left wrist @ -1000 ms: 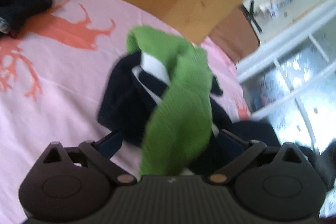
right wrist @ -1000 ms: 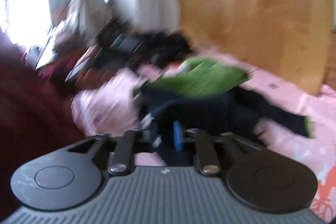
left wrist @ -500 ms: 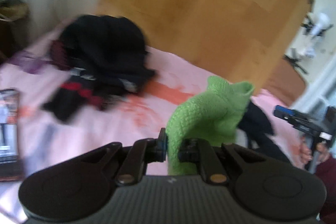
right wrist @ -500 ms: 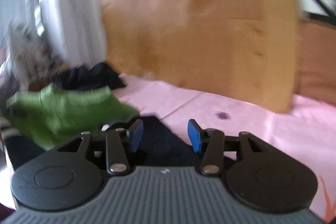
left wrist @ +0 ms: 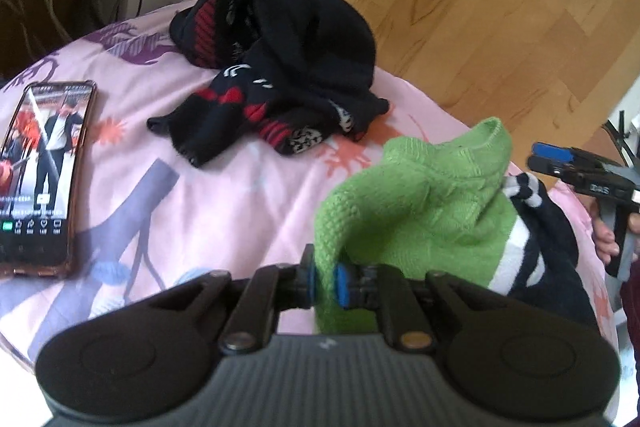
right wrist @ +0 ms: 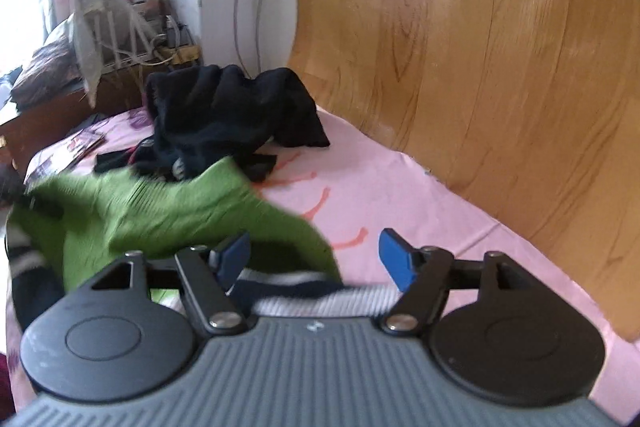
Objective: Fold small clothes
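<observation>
Green knit garment (left wrist: 420,203) pinched by its edge in left gripper (left wrist: 325,277), draped right over navy striped cloth (left wrist: 536,247) on pink bedsheet (left wrist: 224,195). Right gripper (right wrist: 316,259) spread wide, holding nothing, garment (right wrist: 168,211) just ahead-left of it.

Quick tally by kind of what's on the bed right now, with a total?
Green, navy and white striped garment, held by the left gripper: 1
Pile of black clothes with red marks, too tangled to count singly: 1
Phone: 1
Total: 3
The right gripper holds nothing.
</observation>
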{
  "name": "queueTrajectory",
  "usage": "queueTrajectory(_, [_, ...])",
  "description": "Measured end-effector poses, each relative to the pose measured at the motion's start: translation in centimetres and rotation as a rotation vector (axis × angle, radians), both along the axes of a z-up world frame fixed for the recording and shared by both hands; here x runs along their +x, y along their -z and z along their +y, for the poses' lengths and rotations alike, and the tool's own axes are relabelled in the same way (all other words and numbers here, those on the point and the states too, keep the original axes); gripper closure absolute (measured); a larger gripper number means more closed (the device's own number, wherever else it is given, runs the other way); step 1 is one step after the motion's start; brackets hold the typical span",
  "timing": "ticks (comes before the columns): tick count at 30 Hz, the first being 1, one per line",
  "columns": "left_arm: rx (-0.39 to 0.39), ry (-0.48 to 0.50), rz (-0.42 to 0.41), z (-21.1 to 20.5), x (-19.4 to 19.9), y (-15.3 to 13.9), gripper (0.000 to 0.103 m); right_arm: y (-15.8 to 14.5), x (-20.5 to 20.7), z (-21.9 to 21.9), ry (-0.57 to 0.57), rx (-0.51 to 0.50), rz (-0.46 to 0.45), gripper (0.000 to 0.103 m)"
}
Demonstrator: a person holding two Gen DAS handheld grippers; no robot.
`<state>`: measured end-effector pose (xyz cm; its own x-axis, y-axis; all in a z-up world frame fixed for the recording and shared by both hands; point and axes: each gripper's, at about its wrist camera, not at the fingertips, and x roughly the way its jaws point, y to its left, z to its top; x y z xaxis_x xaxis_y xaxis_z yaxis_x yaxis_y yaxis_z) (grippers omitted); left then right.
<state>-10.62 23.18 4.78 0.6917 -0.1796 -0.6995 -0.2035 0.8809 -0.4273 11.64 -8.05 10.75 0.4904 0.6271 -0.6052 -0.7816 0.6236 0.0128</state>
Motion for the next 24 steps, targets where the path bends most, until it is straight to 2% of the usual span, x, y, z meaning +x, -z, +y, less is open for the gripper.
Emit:
queueTrajectory(4, [-0.009,-0.009,-0.030,0.2,-0.4,-0.1,0.093,2.9,1.6,3.6,-0.106,-0.149,0.008,0.030])
queueTrajectory(7, [-0.008,0.012,-0.021,-0.3,-0.2,0.2,0.087,4.9,2.2,5.9,-0.172,-0.228,0.015,0.033])
queueTrajectory(8, [-0.012,0.022,-0.013,-0.5,0.0,0.4,0.082,5.4,2.6,6.5,-0.173,-0.220,0.045,0.040])
queueTrajectory(9, [-0.020,0.035,-0.010,-0.7,0.2,0.5,0.078,5.6,2.9,7.0,-0.171,-0.210,0.074,0.064])
queueTrajectory(10, [-0.027,0.045,-0.010,-0.9,0.3,0.5,0.068,5.8,2.9,7.4,-0.165,-0.211,0.081,0.087])
queueTrajectory(11, [-0.038,0.057,-0.019,-1.0,0.5,0.4,0.055,6.0,2.5,7.7,-0.153,-0.221,0.065,0.086])
queueTrajectory(13, [-0.059,0.076,-0.051,-1.2,0.7,0.1,0.048,5.7,1.3,7.8,-0.136,-0.227,0.014,0.087])
queueTrajectory(15, [-0.055,0.088,-0.056,-1.6,1.5,0.2,0.055,4.7,0.0,6.9,-0.099,-0.214,-0.037,0.087])
queueTrajectory(17, [-0.027,0.097,-0.014,-2.0,2.6,0.7,0.097,3.0,-1.3,5.7,-0.031,-0.182,-0.112,0.088])
queueTrajectory(18, [-0.017,0.097,0.008,-2.3,3.2,0.7,0.097,1.7,-2.3,4.7,0.020,-0.159,-0.168,0.088])
queueTrajectory(20, [-0.008,0.106,-0.022,-2.8,3.9,-0.5,0.097,-1.0,-4.2,2.8,0.097,-0.112,-0.264,0.088])
queueTrajectory(22, [0.037,0.118,-0.103,-3.6,4.2,-3.2,0.097,-3.7,-6.1,1.0,0.165,-0.074,-0.370,0.088])
queueTrajectory(24, [0.087,0.130,-0.230,-4.8,4.3,-7.2,0.097,-6.8,-8.7,-1.0,0.239,-0.043,-0.502,0.088])
